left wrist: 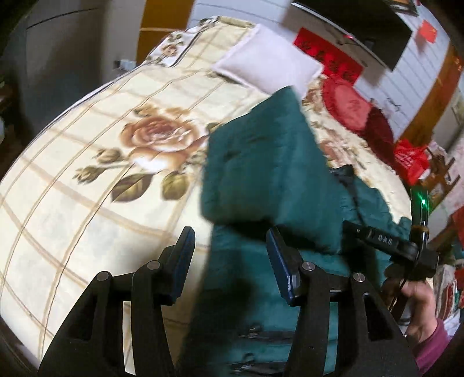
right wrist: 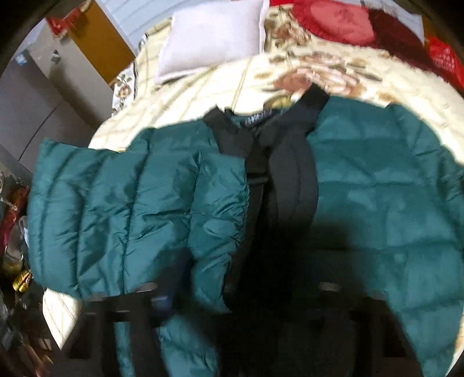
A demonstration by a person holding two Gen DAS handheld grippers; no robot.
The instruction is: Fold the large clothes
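Left claw (left wrist: 230, 261) fills the bottom of the left wrist view, its two blue-padded fingers (left wrist: 182, 261) spread wide with nothing between them. The right-hand finger sits against or just over the edge of the green jacket (left wrist: 261, 162); contact cannot be confirmed. The jacket runs from the frame's centre down to the bottom edge, with a padded fold raised at mid-frame. It lies on a bed with a cream bedspread (left wrist: 87, 188) printed with a large rose, which covers the left half of the frame. A white pillow (left wrist: 266, 66) sits at upper centre, a red cushion (left wrist: 348, 107) to its right. At the right edge the right claw (left wrist: 385, 240) appears side-on, black, held by a hand (left wrist: 417, 307); its fingers are hidden there.

Right wrist view: the right claw's own fingers (right wrist: 162, 298) show only as dark blurred shapes along the bottom edge, and their spread cannot be judged. The jacket (right wrist: 116, 203) spans the frame's middle, front panels parted, dark lining and collar (right wrist: 278, 162) running down the centre. The bedspread (right wrist: 203, 84) shows above it, the pillow (right wrist: 208, 37) at upper centre, the cushion (right wrist: 333, 20) at upper right. Motion blur softens the whole frame.
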